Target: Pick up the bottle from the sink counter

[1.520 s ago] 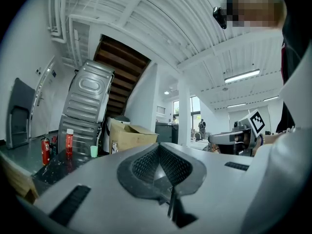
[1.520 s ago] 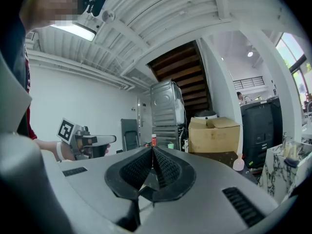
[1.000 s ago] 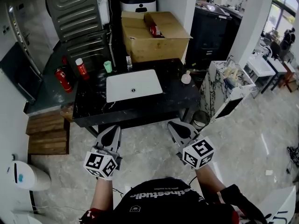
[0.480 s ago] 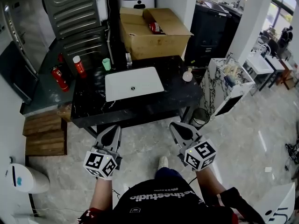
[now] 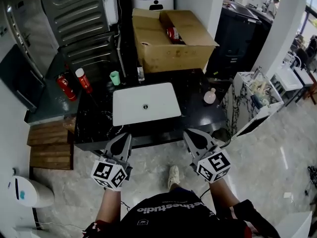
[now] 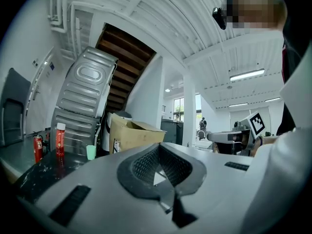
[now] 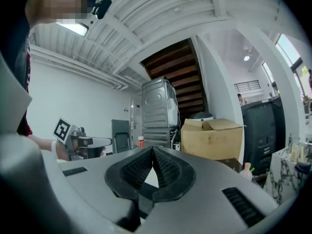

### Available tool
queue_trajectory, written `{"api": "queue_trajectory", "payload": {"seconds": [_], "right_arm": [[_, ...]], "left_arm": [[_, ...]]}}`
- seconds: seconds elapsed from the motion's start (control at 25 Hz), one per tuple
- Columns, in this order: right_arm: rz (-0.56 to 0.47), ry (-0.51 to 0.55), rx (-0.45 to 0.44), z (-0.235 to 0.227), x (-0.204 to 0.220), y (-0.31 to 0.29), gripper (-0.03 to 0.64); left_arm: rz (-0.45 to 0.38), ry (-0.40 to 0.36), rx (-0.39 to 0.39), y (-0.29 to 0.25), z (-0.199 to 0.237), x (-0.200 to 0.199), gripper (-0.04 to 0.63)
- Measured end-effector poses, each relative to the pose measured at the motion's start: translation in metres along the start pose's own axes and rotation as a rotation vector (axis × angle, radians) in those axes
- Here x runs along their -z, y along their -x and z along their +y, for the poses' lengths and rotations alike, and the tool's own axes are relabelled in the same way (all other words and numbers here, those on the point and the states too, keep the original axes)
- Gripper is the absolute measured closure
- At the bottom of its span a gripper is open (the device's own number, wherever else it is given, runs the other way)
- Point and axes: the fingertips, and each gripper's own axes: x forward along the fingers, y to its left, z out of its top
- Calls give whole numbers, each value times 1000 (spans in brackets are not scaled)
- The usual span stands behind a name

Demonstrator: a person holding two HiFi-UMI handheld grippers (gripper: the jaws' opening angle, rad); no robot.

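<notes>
A black counter holds a white sink. On it stand a red bottle with a white cap, a small dark bottle and a round pink bottle. My left gripper and right gripper hover side by side just short of the counter's front edge, both shut and empty. In the left gripper view the shut gripper points past the red bottle. From the right gripper view, the shut gripper has the pink bottle to its right.
A green cup stands behind the sink. An open cardboard box sits at the counter's back. A fire extinguisher lies on the grey ledge at left, wooden steps below it. A marble stand is at right.
The person has stepped closer: the counter now lies nearer both grippers and a shoe shows below. Both grippers keep their shut pose and spacing.
</notes>
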Motion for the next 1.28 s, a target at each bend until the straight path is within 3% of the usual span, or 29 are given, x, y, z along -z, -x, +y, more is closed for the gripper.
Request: {"api": "queue_trajectory", "payload": {"seconds": [0.36, 0.56, 0.8, 1.12, 1.24, 1.28], "right_arm": [[-15, -11, -95, -121, -22, -82, 578], [-22, -27, -107, -165, -27, -117, 578], [-29, -33, -51, -189, -25, -150, 578], [-23, -20, 130, -236, -4, -146, 569], [-2, -55, 204, -271, 17, -132, 470], [10, -64, 228, -283, 25, -126, 466]], "left_arm": [[0, -23, 28, -169, 23, -17, 581], [16, -34, 23, -218, 34, -20, 581], [33, -33, 57, -251, 52, -15, 581], [54, -20, 177, -303, 60, 6, 581], [83, -23, 245, -335, 49, 23, 581], [93, -25, 267, -347, 44, 29, 581]]}}
